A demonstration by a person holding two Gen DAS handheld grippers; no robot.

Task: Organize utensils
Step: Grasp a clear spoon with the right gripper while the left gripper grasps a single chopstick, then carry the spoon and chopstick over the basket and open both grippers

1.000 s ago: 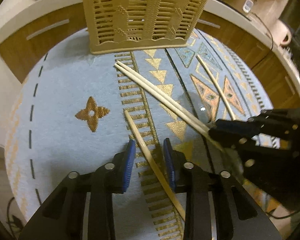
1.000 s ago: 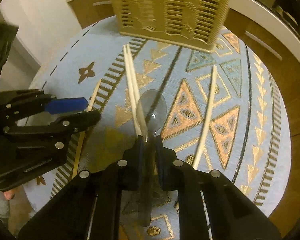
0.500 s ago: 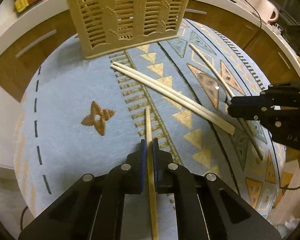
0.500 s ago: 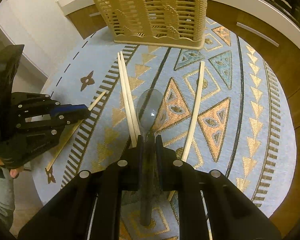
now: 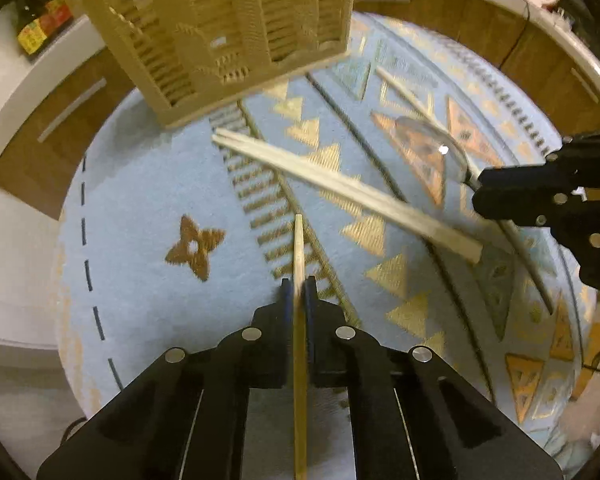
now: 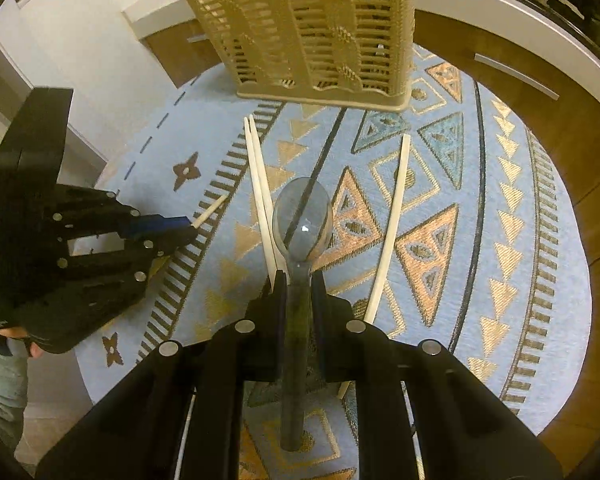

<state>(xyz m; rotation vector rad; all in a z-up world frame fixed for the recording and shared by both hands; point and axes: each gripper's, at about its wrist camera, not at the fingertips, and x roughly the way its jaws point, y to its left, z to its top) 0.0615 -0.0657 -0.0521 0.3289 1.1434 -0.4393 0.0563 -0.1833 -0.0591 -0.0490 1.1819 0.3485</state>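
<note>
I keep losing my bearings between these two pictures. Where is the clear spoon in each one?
Left wrist view: the spoon is at the right, its handle in the right gripper.
Right wrist view: the spoon is at the centre, pointing up from that gripper.
Shared landmark: the slotted basket, at the top of both.

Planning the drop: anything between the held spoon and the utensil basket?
Nothing visible. The right gripper holds the clear spoon above the cloth; the pair of chopsticks and single chopstick lie flat below. The basket stands beyond.
</note>
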